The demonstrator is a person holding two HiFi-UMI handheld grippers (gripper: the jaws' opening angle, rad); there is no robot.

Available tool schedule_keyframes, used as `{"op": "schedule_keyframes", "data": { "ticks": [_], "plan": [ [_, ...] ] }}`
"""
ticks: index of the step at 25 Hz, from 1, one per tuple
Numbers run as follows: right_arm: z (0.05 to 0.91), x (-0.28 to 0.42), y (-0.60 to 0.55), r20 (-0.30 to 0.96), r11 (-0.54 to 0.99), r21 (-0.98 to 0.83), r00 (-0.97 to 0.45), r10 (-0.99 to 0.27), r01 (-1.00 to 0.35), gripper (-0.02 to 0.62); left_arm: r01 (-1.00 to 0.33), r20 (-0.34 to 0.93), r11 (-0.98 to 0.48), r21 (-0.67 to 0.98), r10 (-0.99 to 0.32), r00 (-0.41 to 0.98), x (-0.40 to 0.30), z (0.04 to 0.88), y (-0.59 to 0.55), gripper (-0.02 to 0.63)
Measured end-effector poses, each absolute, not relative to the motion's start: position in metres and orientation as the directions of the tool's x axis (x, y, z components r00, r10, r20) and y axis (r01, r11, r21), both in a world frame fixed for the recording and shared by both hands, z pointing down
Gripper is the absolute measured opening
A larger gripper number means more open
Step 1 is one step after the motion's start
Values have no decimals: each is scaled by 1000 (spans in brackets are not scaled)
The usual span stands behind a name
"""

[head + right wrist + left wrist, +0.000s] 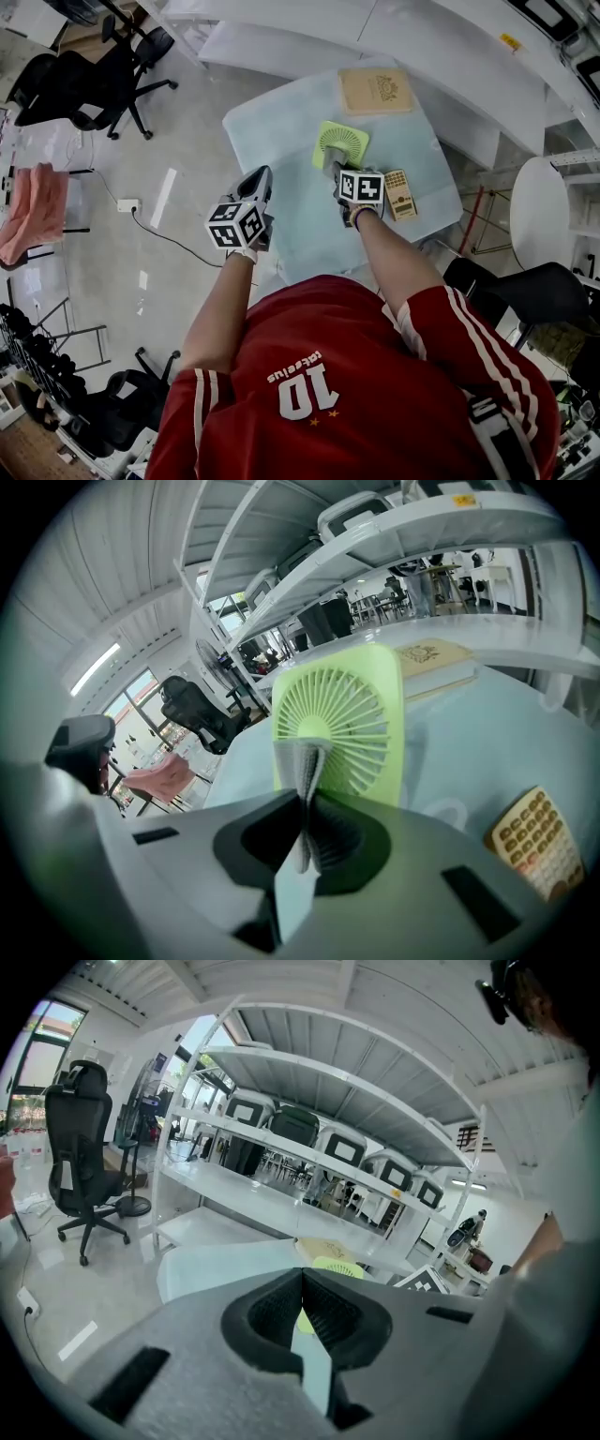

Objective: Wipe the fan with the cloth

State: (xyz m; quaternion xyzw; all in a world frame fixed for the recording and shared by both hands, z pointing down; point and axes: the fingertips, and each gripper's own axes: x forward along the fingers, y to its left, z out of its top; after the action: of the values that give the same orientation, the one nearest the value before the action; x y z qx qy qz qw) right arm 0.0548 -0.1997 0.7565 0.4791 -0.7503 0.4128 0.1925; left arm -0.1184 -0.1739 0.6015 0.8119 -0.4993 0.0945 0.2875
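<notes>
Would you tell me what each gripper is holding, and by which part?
The right gripper pinches the folded grey cloth by its lower end; the left gripper has its jaws together, holding nothing.

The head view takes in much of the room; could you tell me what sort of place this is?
Probably an office-like lab or workroom: black swivel chairs, long white shelving carrying storage crates, and a work table.
</notes>
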Motion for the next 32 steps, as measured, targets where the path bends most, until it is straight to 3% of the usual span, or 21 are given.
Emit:
{"op": "schedule_keyframes", "data": {
  "ticks": [32],
  "plan": [
    [749, 84, -185, 690, 205, -410, -449, -567, -889, 25, -855, 419, -350, 384, -759, 499, -96, 596, -163, 6]
  ]
}}
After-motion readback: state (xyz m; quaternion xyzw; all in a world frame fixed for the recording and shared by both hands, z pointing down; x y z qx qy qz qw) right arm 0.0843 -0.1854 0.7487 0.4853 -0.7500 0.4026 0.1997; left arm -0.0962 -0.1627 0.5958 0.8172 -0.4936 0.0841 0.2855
